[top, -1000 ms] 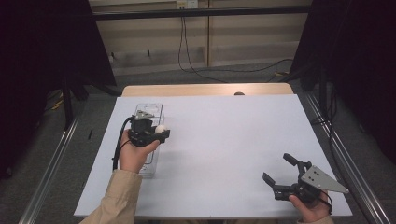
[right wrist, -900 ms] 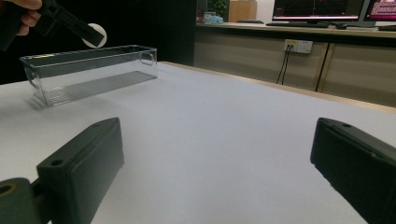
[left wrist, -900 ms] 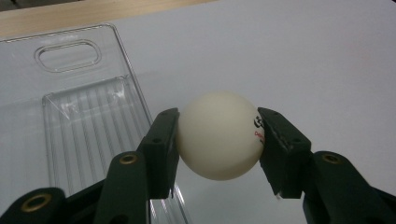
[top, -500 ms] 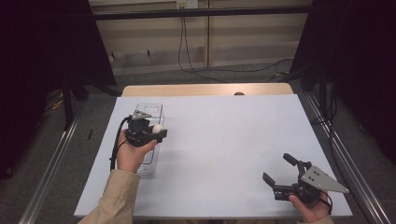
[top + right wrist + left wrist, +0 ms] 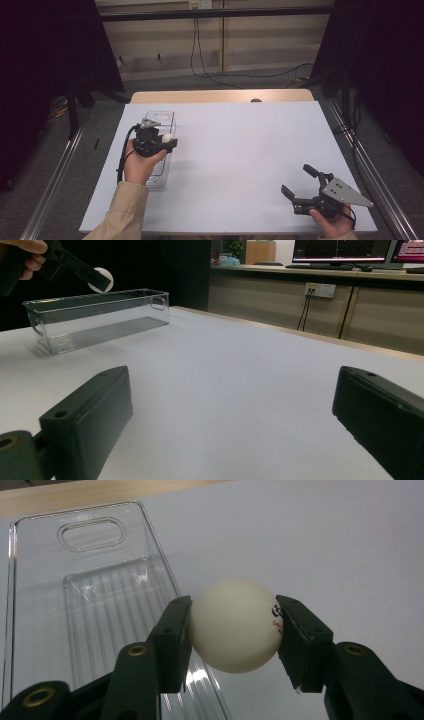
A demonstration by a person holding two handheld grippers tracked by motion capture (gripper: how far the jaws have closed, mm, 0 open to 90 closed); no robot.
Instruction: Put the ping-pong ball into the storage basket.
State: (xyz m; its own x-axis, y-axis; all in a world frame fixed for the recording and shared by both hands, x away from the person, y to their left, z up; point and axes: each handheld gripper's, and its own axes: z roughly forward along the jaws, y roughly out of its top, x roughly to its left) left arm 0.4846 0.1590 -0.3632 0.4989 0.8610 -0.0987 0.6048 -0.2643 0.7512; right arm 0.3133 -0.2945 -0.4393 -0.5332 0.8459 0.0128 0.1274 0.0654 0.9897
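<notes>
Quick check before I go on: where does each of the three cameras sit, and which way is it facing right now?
High view: above the person's side, looking forward and down on the table; both forearms and tools show.
Left gripper view: rides the left tool, looking down past the white ball onto the clear bin; its black jaws show.
Right gripper view: rides the right tool, low, looking across the table; its spread jaws show.
Shared: all three show the ball and bin.

Left claw [image 5: 235, 630] clamps white ball [image 5: 234, 625] above right edge of clear plastic bin [image 5: 75, 580]; white table [image 5: 325, 545] beyond.
</notes>
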